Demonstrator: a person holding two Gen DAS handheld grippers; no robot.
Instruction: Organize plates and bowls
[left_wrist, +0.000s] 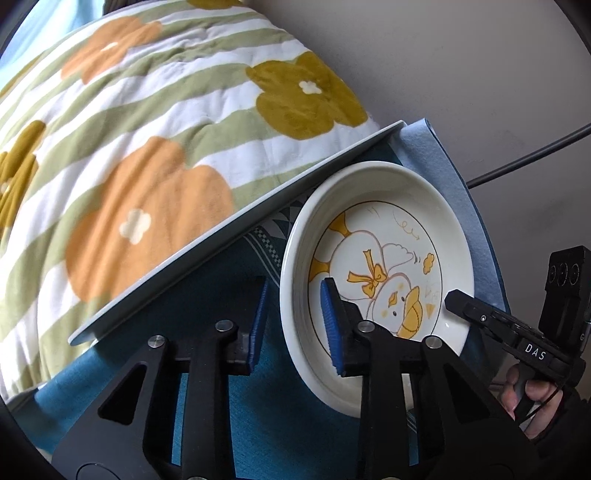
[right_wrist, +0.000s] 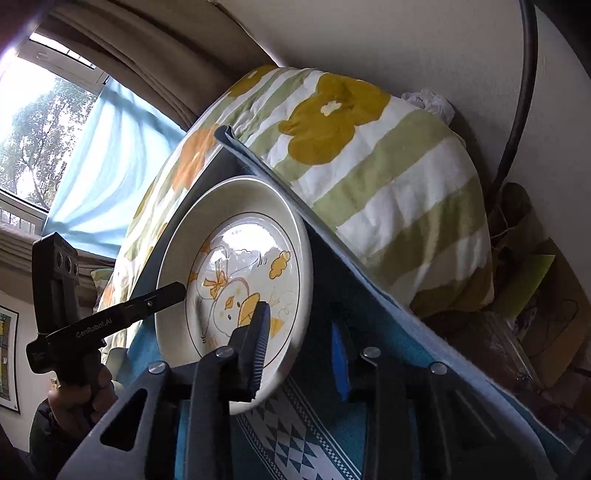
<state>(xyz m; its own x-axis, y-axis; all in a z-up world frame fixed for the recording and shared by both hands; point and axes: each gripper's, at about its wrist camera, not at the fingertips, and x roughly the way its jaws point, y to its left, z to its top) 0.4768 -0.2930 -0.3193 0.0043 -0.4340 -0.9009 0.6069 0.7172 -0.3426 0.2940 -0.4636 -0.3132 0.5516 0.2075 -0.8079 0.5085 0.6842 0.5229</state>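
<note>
Left wrist view shows your left tool (left_wrist: 295, 325) straddling the duck plate's (left_wrist: 384, 236) rim, right tool (right_wrist: 301, 343) likewise, apparently pinching it; lift both evenly, keeping it level.

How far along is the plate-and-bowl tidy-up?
Done: nothing that shows; no stack or bowls are in view. In hand: one duck-print plate lies on the blue cloth, with the left claw and the right claw straddling opposite rims, one finger inside, one outside. Whether the pads already press, I cannot tell. Left: lift it and put it away.
</note>
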